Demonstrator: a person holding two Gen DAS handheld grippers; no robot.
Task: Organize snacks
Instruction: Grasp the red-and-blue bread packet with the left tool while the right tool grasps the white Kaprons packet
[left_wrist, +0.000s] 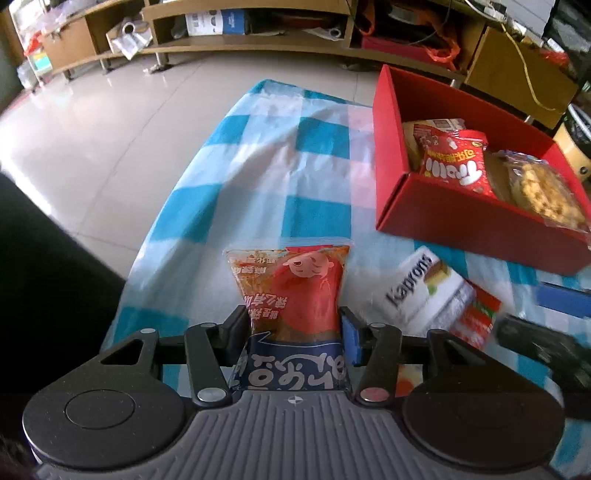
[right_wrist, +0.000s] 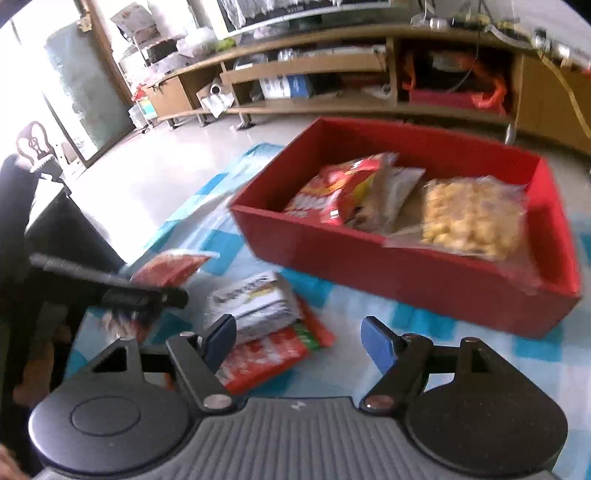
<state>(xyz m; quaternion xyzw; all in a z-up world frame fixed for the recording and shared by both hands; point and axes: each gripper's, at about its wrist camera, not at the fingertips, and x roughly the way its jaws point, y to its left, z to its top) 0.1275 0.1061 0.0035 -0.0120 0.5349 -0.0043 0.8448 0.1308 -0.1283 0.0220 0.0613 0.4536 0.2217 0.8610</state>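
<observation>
My left gripper (left_wrist: 293, 325) is shut on an orange-red snack packet (left_wrist: 295, 288) with a cartoon face and holds it above the blue-checked cloth. The packet also shows in the right wrist view (right_wrist: 168, 267), held by the left gripper's black arm (right_wrist: 110, 286). A red box (left_wrist: 461, 218) stands at the right and holds a red snack bag (left_wrist: 452, 162) and a clear bag of yellow puffs (left_wrist: 543, 188). My right gripper (right_wrist: 299, 341) is open and empty, above the cloth in front of the red box (right_wrist: 406, 273).
A white Kaprons packet (left_wrist: 421, 291) lies on a red-green packet (left_wrist: 476, 321) on the cloth; both show in the right wrist view (right_wrist: 255, 302). The cloth (left_wrist: 258, 166) ends at the left over a tiled floor. Wooden shelves (right_wrist: 314, 81) stand behind.
</observation>
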